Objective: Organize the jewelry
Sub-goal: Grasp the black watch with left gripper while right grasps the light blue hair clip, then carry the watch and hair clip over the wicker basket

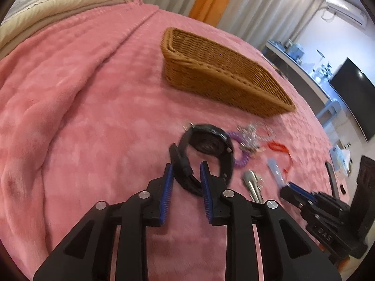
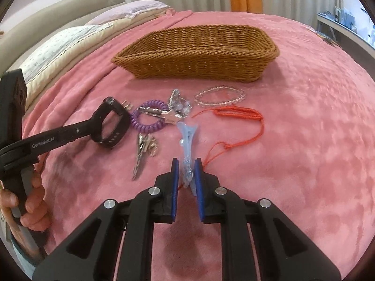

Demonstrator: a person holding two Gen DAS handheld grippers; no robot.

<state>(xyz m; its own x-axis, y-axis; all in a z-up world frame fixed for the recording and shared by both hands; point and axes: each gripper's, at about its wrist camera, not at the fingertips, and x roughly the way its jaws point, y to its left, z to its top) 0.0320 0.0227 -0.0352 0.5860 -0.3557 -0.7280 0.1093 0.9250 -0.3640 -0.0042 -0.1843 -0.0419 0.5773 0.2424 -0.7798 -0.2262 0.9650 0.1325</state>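
Note:
A black watch (image 1: 206, 154) lies on the pink blanket; my left gripper (image 1: 187, 171) is shut on its strap. It also shows in the right wrist view (image 2: 110, 121), held by the left gripper (image 2: 93, 127). My right gripper (image 2: 187, 164) is shut on a pale blue hair clip (image 2: 187, 140), which shows in the left wrist view too (image 1: 276, 171). A brown wicker basket (image 2: 196, 53) stands behind the jewelry, also in the left wrist view (image 1: 222, 75); it looks empty in the right wrist view.
On the blanket lie a purple coil band (image 2: 146, 117), a silver hair clip (image 2: 140, 157), a sparkly silver piece (image 2: 178, 105), a clear bead bracelet (image 2: 219, 96) and a red cord (image 2: 236, 114). Pillows (image 2: 58, 49) lie at the left.

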